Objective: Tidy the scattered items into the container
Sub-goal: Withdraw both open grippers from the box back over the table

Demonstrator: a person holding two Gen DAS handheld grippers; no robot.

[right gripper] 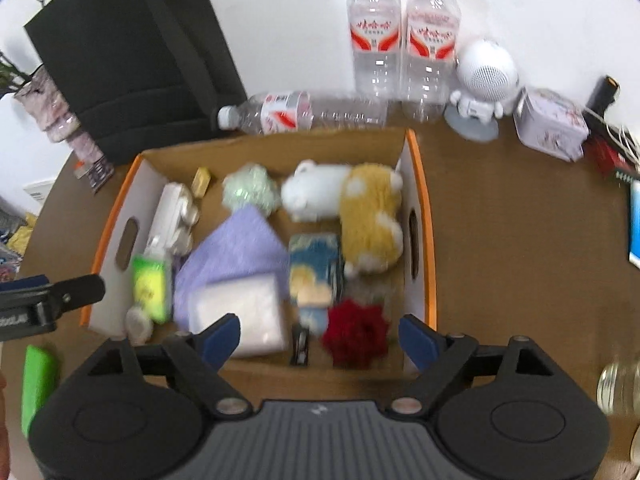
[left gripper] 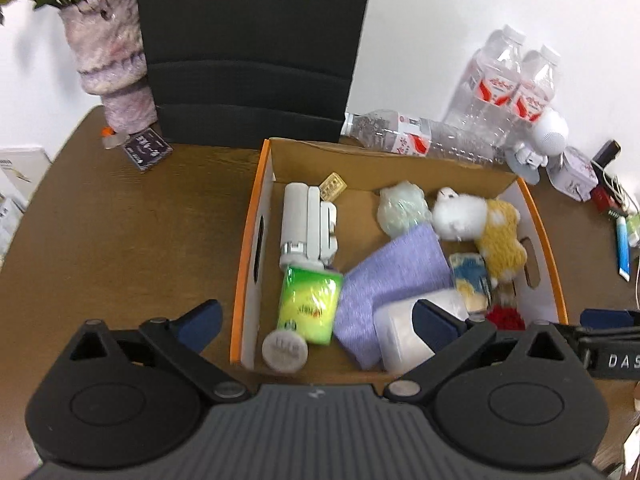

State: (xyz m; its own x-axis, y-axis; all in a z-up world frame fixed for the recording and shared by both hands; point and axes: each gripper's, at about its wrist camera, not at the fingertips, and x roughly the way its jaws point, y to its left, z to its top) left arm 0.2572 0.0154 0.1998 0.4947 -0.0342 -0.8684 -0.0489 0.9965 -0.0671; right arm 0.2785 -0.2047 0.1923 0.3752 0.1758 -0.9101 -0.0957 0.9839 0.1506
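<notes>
Two grippers are held wide apart and empty above a filled cardboard box [left gripper: 256,248] on a brown table [left gripper: 120,220].

Nothing is gripped between the spread jaws of the left gripper [left gripper: 316,320] or the right gripper [right gripper: 320,340]. Nearest in the box are seen a red knitted flower [right gripper: 356,336], a white packet [right gripper: 244,316] and a green tissue pack [left gripper: 308,304]. Beyond them lie a purple cloth [left gripper: 396,268], a blue-and-yellow pack [right gripper: 314,268] and a white folded device [left gripper: 304,224]. At the far wall rest a plush toy [right gripper: 348,204] and a pale green ball [right gripper: 250,190]. Outside, near the right gripper, a green object [right gripper: 38,380] is noted on the table; behind the box stand water bottles [right gripper: 404,36].
</notes>
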